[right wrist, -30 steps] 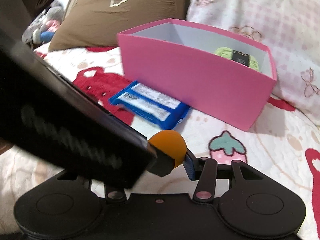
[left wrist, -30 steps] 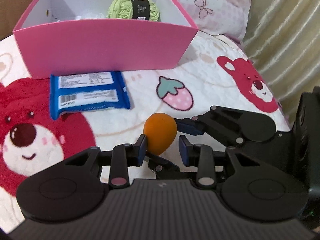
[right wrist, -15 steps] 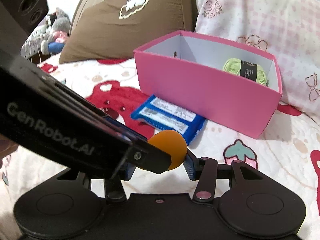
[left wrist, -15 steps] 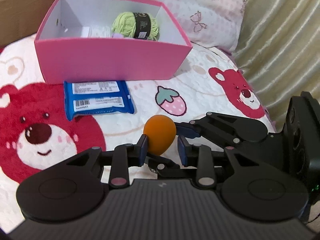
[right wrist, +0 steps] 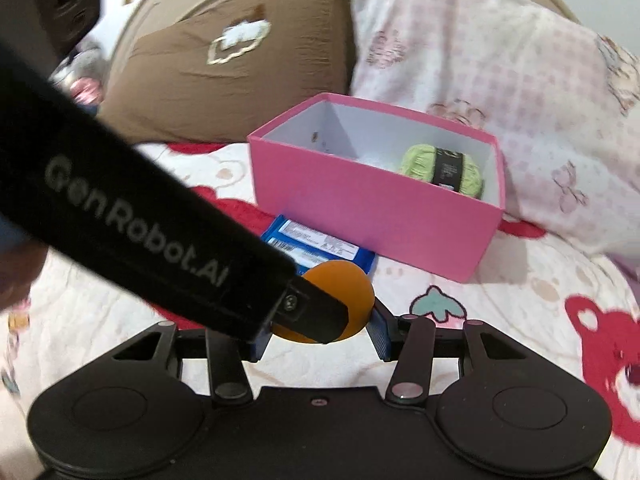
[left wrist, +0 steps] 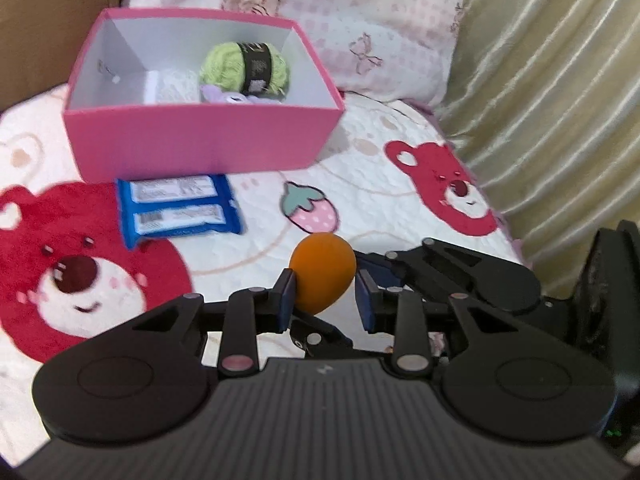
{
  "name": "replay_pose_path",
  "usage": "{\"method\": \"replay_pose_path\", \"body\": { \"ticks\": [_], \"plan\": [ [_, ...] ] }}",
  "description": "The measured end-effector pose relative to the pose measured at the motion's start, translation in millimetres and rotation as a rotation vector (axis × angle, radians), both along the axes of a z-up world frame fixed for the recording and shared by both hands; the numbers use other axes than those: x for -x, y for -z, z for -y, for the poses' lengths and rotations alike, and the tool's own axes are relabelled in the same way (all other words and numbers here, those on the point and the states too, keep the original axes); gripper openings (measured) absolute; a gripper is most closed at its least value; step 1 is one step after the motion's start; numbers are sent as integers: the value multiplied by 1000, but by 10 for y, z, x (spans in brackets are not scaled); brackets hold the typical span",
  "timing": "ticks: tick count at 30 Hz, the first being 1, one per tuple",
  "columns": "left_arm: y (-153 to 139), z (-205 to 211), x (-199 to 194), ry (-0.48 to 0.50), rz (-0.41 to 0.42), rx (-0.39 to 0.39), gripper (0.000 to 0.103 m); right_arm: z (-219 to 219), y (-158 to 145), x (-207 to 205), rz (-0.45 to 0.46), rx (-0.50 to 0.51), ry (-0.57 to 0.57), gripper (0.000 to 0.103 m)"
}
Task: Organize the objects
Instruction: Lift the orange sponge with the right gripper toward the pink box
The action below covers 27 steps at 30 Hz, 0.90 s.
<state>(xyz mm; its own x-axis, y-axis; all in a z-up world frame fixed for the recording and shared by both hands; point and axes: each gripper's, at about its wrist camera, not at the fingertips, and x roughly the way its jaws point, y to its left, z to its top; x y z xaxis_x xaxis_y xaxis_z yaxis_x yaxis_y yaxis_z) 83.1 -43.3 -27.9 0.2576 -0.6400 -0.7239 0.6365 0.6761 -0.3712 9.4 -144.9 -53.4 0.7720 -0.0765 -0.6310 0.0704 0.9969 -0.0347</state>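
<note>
An orange egg-shaped sponge [left wrist: 322,268] hangs above the bedspread, gripped from two sides. My left gripper [left wrist: 325,296] is shut on its lower part. My right gripper [right wrist: 318,332] reaches in from the right and is shut on the same sponge [right wrist: 354,280]. In the right wrist view the left gripper's black housing [right wrist: 140,216] crosses from the upper left and hides part of the sponge. Beyond stands an open pink box [left wrist: 200,140] holding a green yarn ball [left wrist: 244,66] and pale items. A blue packet [left wrist: 180,208] lies flat in front of the box.
The bedspread [left wrist: 248,256] carries red bear and strawberry prints. A pink checked pillow [left wrist: 360,20] and a brown pillow [right wrist: 224,60] lie behind the box. A ribbed beige curtain [left wrist: 560,100] bounds the right side.
Both grippers have risen together with the orange sponge. The box now sits lower and farther in view, with more of its inside showing.
</note>
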Motion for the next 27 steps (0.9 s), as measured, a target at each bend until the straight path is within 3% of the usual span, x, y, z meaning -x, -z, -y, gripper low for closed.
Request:
{"method": "replay_pose_path", "body": {
  "ticks": [3,6,17,20,27],
  "plan": [
    [-106,-17,-33,-2,24,-20,31,-45,-83,-58,8,-5,6,54],
    [-209,-78,-150,-5,-2,-9,31,-64,-161,-116,11,5,-13,54],
    [-609,-121,-600,-33,-103,-3,31,128,-625,-393,-20,-112,-57,54],
    [-668,-115,-702,-50,-134,9,31,134,-707,-455,-25,-85,-84,54],
    [-808,-45,-832,-67,-117,9,31,191,-818,-578,-13,-64,-93,54]
  ]
}}
